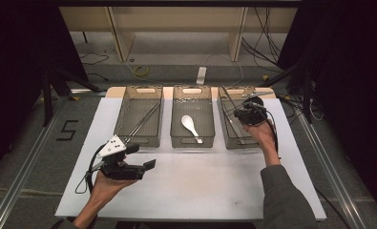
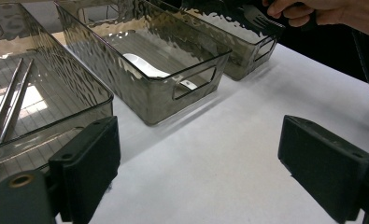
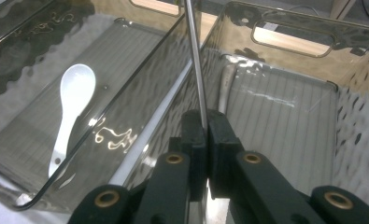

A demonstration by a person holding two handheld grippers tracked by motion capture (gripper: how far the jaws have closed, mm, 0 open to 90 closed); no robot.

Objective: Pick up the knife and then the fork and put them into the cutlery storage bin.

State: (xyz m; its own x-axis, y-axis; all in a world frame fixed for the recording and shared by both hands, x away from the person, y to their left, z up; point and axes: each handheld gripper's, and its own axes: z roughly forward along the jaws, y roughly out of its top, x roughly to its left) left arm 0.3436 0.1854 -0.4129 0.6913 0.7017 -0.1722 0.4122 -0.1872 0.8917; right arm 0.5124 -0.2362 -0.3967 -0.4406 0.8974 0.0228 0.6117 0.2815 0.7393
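High view: three bins sit in a row on the tabletop (image 1: 200,186); the middle bin (image 1: 192,143) holds a spoon (image 1: 191,128), the left bin (image 1: 139,140) chopsticks (image 1: 143,119). Right tongs (image 3: 205,119), over the right bin (image 3: 285,116) beside the middle bin, pinch a metal rod (image 3: 195,56); left tongs (image 2: 198,177) are spread, nearer than the middle bin.

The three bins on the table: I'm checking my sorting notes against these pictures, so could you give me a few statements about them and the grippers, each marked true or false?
1. The white spoon lies in the middle bin. True.
2. The right gripper has its jaws wide open with nothing in them. False: its jaws are shut on a thin metal rod.
3. The left gripper is open, with bare white table between its jaws. True.
4. The left bin holds a white spoon. False: it holds a pair of metal chopsticks.
5. The right gripper is over the right bin. True.
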